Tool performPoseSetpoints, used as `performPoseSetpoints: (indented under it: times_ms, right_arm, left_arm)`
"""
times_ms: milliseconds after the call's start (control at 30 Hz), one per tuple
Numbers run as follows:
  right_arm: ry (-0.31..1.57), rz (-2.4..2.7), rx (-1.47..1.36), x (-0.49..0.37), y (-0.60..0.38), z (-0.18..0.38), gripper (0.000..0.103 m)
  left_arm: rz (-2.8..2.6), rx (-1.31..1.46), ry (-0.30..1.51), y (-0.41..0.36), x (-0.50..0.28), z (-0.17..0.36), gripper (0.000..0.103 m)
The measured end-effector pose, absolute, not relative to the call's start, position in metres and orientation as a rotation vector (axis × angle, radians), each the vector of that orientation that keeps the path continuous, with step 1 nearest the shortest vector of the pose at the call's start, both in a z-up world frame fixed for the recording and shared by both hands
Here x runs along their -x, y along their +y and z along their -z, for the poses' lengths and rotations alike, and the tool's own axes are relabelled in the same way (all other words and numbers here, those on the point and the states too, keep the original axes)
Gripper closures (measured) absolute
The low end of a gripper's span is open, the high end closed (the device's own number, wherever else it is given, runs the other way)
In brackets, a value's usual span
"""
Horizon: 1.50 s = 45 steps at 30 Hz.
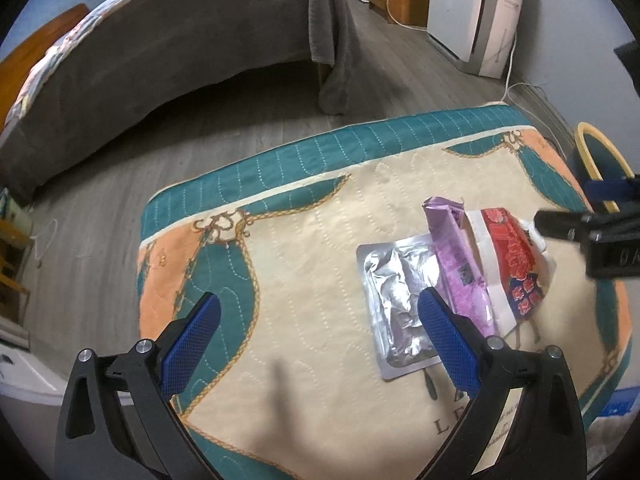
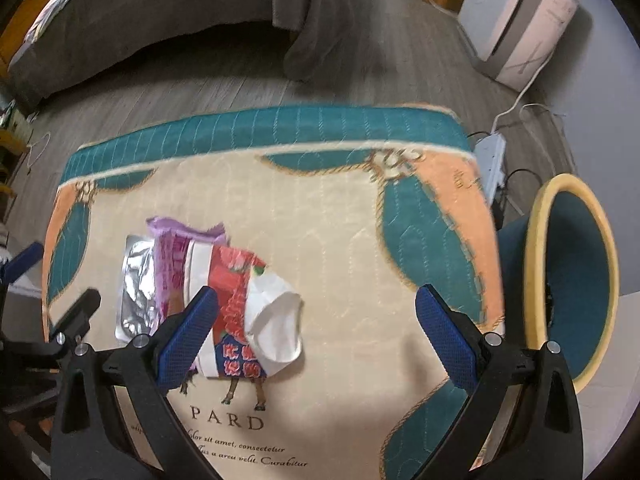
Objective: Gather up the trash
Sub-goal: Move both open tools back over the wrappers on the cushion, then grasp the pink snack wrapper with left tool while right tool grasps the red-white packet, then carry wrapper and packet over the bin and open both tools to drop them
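At the right edge of the right wrist view stands a round bin with a pale yellow rim and a dark teal inside; what can be seen of its interior looks bare. The same yellow rim shows at the right edge of the left wrist view.

The trash lies in an overlapping pile on a quilted teal, peach and cream mat, left of centre in the right wrist view: a silver foil pouch lowest, a purple wrapper across it, then a red floral packet with a white band and a crumpled white end. Writing on the packets is too small to read. The mat bears "PARD" and below it a script line, partly "sit amet, consectetur".

The left gripper holds its blue fingers wide apart over the mat, its right finger over the foil pouch. The right gripper is also spread, nothing clamped, with its left finger over the red packet.
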State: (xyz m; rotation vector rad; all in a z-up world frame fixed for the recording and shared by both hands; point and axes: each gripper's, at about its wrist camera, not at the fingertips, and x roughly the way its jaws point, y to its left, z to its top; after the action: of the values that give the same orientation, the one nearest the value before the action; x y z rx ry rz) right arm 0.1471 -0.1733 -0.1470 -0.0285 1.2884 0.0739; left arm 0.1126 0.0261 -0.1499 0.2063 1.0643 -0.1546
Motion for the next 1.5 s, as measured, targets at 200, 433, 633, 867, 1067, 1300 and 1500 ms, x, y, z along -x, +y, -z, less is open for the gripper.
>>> performPoseSetpoints:
  times_ms: [200,433,633,867,1067,1300,1500]
  right_arm:
    - [1.383,-0.142,-0.072,-0.146,-0.17,0.163,0.057]
    - [1.348,-0.154,-0.062,-0.143,-0.18,0.151,0.092]
    - [1.277,-0.093,0.012,-0.143,-0.197,0.13,0.092]
    - [1.256,-0.059,0.006,-0.147,-0.223,0.128,0.092]
    - [1.234,-0.053,-0.018,-0.144,-0.236,0.12,0.092]
    - [1.18,-0.031,-0.05,-0.138,-0.26,0.099,0.092]
    - [1.145,0.007,-0.111,-0.13,-0.293,0.085,0.092]
  left_arm:
    - [0.165,-0.21,1.063,0.026,-0.111,0.149,0.005]
    - [0.251,-0.196,1.045,0.005,-0.109,0.143,0.005]
    - [0.338,-0.174,1.061,-0.023,-0.106,0.145,0.008]
    - [0.404,-0.216,1.14,-0.054,-0.106,0.164,0.036]
    - [0.449,-0.27,1.171,-0.067,-0.105,0.171,0.091]
    - [0.471,-0.216,1.061,-0.073,-0.105,0.136,0.091]
    - [0.485,-0.212,1.015,-0.086,-0.101,0.121,0.091]
